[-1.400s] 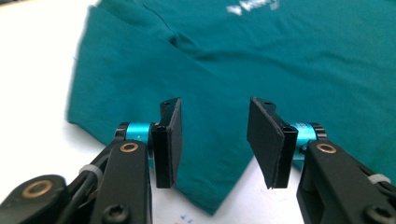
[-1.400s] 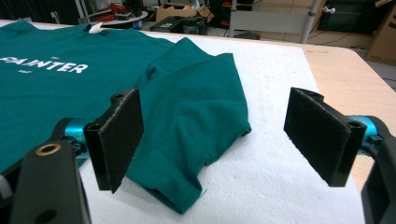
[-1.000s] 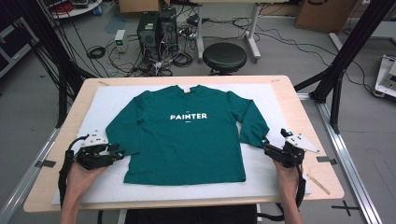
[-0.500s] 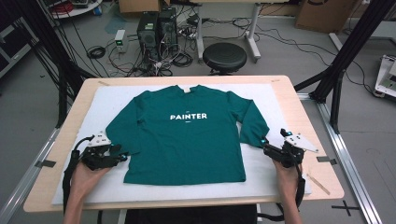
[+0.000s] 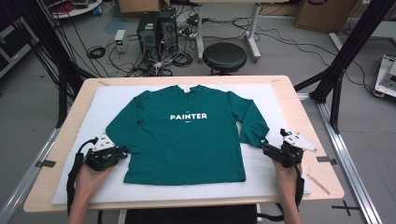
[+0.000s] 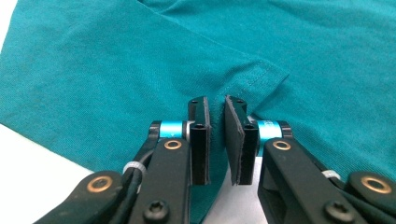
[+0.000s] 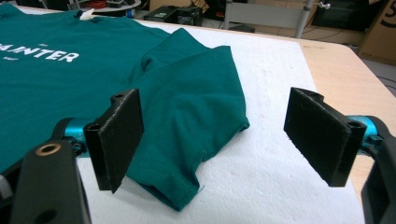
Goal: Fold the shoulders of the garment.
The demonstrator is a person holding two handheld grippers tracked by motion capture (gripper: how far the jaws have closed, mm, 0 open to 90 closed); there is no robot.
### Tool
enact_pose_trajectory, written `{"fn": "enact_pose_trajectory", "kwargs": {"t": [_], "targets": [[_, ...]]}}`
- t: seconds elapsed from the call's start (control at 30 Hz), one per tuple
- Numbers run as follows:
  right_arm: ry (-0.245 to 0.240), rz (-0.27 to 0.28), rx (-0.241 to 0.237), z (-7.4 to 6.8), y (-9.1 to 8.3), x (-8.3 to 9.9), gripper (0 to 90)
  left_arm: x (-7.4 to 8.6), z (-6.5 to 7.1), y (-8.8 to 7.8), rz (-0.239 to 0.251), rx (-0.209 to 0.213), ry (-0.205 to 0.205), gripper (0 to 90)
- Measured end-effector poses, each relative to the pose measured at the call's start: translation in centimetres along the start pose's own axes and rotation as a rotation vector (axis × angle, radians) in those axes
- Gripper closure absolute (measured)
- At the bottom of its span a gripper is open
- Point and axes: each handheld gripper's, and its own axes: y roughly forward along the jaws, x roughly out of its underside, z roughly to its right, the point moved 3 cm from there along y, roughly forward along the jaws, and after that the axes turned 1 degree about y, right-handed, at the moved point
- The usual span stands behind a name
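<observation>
Your left tool has its jaws just drawn nearly together, with the cuff of the green sweatshirt's left sleeve in the narrow gap between them. The pads look to pinch the hem, though a thin slit shows, so treat the grip as light. Your right tool stands wide open and holds nothing. The right sleeve cuff lies just ahead of it and toward its left pad, resting flat on the white pad that covers the desk. That sleeve's long axis runs away from the tool toward the shoulder. The body of the shirt spreads between your two tools, chest print facing up. The coming move likely depends on bringing the right tool forward over that cuff.
</observation>
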Motion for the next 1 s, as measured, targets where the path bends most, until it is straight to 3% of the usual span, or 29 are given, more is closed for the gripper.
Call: {"fn": "enact_pose_trajectory", "kwargs": {"t": [0.3, 0.37, 0.6, 0.8, 1.0], "targets": [[0.017, 0.0, 0.0, 0.1, 0.0, 0.0, 20.2, -0.1, -0.4, 0.0, 0.008, 0.006, -0.103, 84.7], [0.015, -0.002, -0.001, 0.2, 0.0, 0.0, 20.2, -0.2, -0.7, 0.0, 0.034, 0.031, -0.164, 84.8], [0.017, 0.003, 0.006, 0.2, 0.0, 0.0, 20.2, -0.6, -1.1, -0.8, 0.095, 0.064, -0.243, 84.5], [0.009, 0.004, 0.005, 0.1, 0.0, 0.0, 20.2, -1.7, -1.0, -1.2, 0.109, 0.055, -0.224, 84.5], [0.011, 0.004, 0.007, 0.1, 0.0, 0.0, 20.2, -2.8, -0.9, -0.9, 0.127, 0.04, -0.237, 85.0]]}}
